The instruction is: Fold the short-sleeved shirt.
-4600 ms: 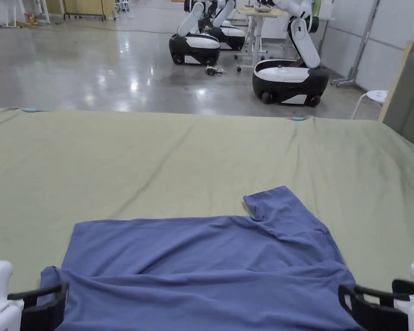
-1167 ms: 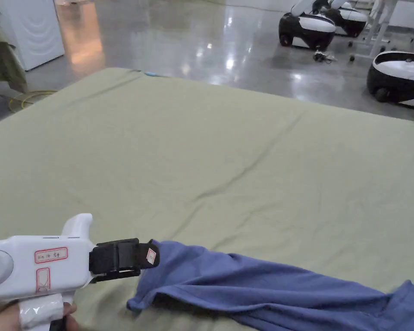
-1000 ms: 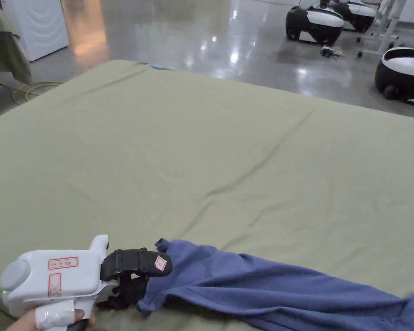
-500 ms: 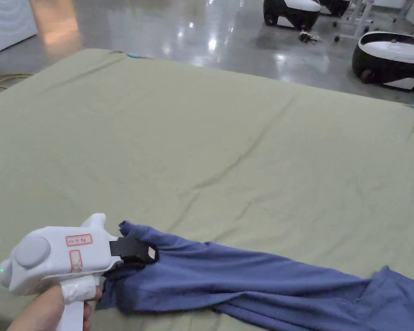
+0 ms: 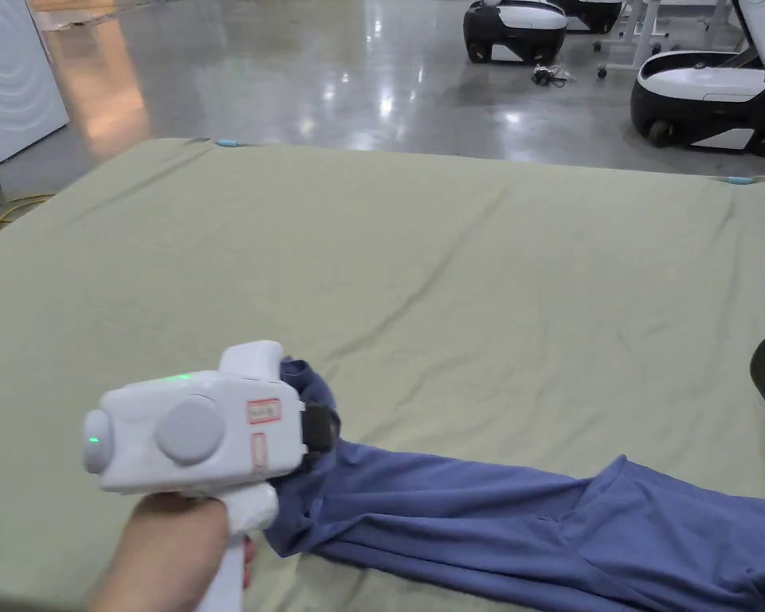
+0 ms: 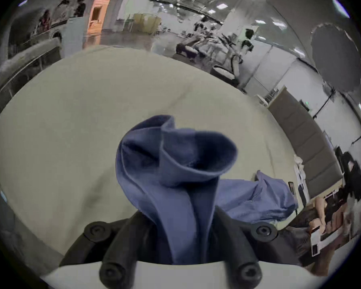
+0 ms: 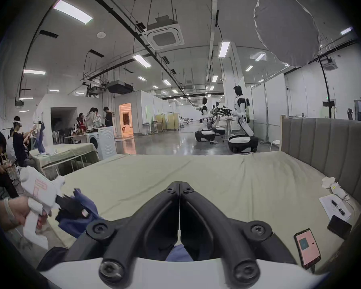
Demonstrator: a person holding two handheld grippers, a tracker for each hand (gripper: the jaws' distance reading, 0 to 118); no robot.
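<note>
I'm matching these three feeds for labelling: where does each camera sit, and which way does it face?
Head view: above the bed, facing the shirt; left gripper and hand show.
Left gripper view: on that gripper, facing across the bed; jaws pinch the shirt.
Right gripper view: on the right gripper, facing the hall; jaws closed.
All three share bed and shirt.

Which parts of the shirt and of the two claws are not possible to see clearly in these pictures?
- Shirt: in the head view, its near part and right end are cut off by the picture's edges.
- Left claw: in the head view, the white body hides most of the jaws; the left gripper view shows them shut on cloth.
- Right claw: its jaws meet in the right gripper view; whether cloth sits between them I cannot tell.
</note>
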